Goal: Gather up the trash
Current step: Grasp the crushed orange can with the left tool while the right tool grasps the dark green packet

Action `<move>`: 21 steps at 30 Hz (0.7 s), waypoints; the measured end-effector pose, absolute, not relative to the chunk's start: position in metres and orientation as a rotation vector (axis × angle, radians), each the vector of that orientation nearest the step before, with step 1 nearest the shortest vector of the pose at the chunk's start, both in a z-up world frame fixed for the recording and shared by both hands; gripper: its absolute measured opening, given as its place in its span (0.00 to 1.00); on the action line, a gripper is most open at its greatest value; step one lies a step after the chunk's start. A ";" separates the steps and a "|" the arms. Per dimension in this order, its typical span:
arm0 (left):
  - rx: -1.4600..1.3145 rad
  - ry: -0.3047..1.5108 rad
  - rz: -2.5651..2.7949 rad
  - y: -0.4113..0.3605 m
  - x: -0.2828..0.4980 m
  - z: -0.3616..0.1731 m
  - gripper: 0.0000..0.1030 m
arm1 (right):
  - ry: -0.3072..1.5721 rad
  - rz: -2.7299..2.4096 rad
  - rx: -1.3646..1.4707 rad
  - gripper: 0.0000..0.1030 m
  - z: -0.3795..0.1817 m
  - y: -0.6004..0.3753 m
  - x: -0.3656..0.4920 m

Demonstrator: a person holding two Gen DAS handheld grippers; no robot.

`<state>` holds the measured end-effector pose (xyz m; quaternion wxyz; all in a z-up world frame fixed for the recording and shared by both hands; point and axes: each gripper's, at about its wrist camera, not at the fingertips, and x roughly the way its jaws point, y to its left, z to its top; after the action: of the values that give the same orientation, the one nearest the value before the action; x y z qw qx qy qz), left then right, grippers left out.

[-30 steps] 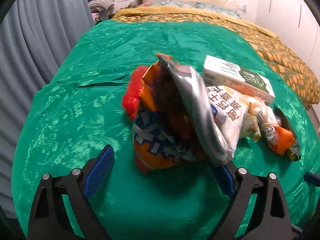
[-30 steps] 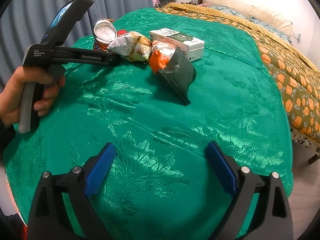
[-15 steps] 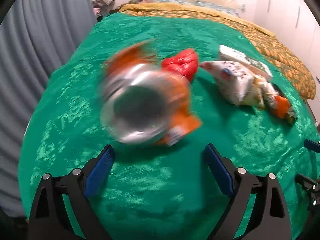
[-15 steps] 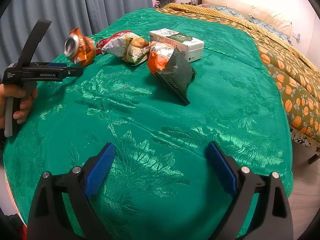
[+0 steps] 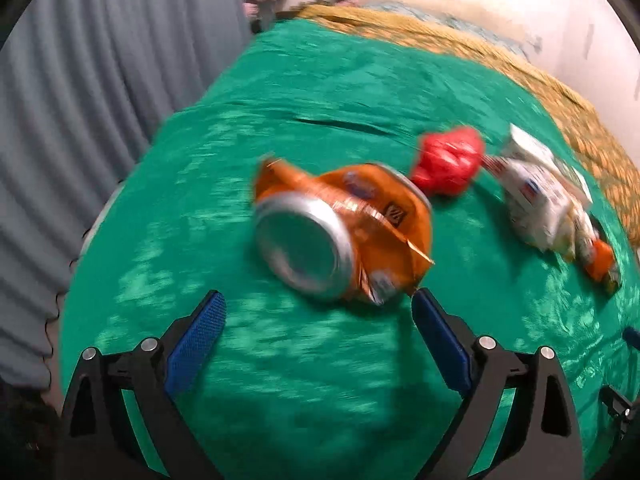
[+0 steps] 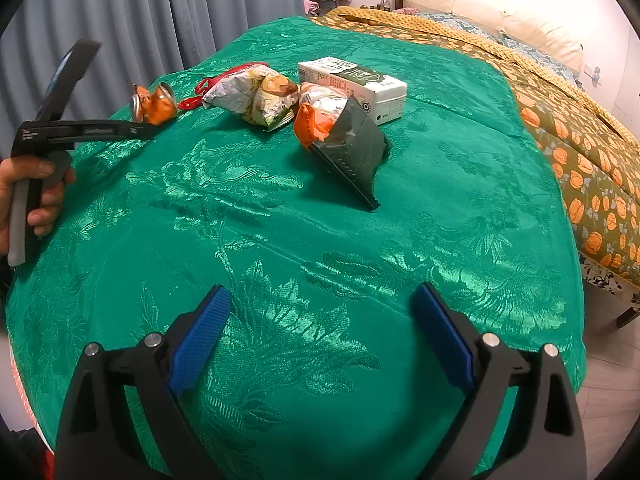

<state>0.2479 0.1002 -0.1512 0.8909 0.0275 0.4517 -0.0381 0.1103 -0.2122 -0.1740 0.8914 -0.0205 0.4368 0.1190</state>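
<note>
A crushed orange can (image 5: pixel 344 236) lies on its side on the green cloth (image 5: pixel 280 380), its silver end facing my left gripper (image 5: pixel 318 300). That gripper stands open, and the can sits just beyond its fingertips, close to the right one. In the right wrist view the can (image 6: pixel 154 106) shows at the tip of the left gripper (image 6: pixel 140 130), which a hand (image 6: pixel 24 184) holds. A red wrapper (image 5: pixel 448 162), a white snack bag (image 6: pixel 256 94), an orange and dark green bag (image 6: pixel 344 136) and a milk carton (image 6: pixel 356 82) lie grouped further back. My right gripper (image 6: pixel 320 294) hangs open over bare cloth.
Grey curtains (image 6: pixel 140 12) hang along the left side. A bed with an orange patterned cover (image 6: pixel 580 152) and pillows runs along the right. The cloth's front and right edges drop to the floor (image 6: pixel 608 360).
The left gripper has moved left, away from the trash pile. The orange can, earlier upright among the other trash, now lies on its side apart from it. The right gripper has not moved.
</note>
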 end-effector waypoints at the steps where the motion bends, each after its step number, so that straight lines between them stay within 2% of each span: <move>1: 0.042 0.928 -0.065 0.109 0.246 -0.148 0.90 | 0.907 0.247 -0.042 0.88 -0.174 -0.212 0.110; 8: 0.015 0.882 -0.121 0.107 0.236 -0.134 0.91 | 0.906 0.246 -0.043 0.88 -0.174 -0.212 0.110; 12: -0.017 0.817 -0.116 0.092 0.241 -0.121 0.95 | 0.905 0.244 -0.043 0.88 -0.174 -0.212 0.110; 21: 0.125 0.879 0.098 0.056 0.304 -0.144 0.94 | 0.905 0.242 -0.044 0.88 -0.174 -0.211 0.109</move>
<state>0.3036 0.0562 -0.1436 0.9019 0.0605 0.4252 0.0474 0.1090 -0.2113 -0.1738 0.8921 -0.0212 0.4359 0.1167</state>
